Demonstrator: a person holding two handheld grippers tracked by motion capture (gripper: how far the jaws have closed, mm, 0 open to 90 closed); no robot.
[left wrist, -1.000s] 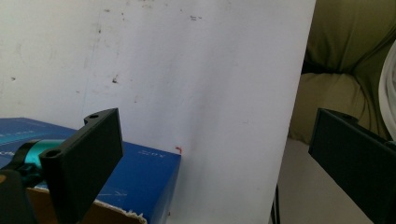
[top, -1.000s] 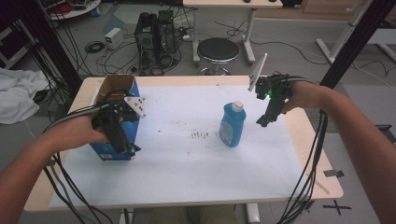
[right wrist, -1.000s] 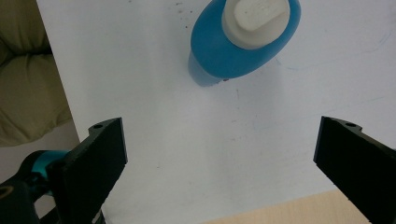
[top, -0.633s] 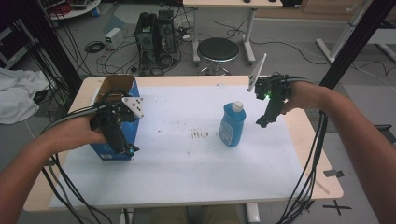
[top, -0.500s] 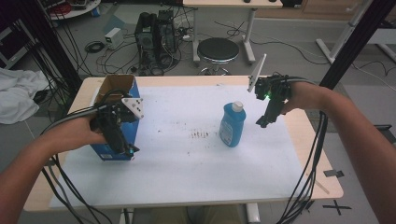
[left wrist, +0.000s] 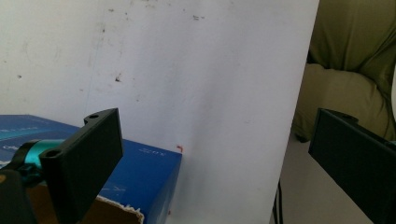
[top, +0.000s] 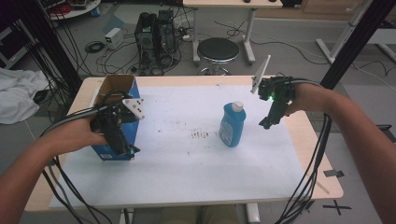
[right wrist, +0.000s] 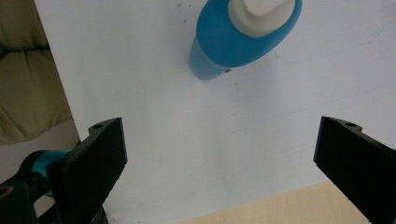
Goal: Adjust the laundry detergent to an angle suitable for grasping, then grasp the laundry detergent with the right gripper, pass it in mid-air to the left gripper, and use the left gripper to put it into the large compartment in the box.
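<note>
Meanwhile, right gripper (top: 266,122) has edged nearer the blue bottle (top: 232,125), jaws apart.

1. Left gripper (top: 125,148): black body, flat black jaws with screw holes, teal collar, grey three-cornered plate.
2. Right gripper (top: 266,123): black, green light, grey plate.
3. Black cables trail from both.

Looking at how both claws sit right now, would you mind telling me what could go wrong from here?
The blue bottle stands upright and narrow beside the open right claw; an off-centre approach might tip it over.

The open left claw hovers at the blue box, whose top is open with a torn flap; a jaw could catch that edge and drag the box.

Cables trail across the table's front corner and may snag.
</note>
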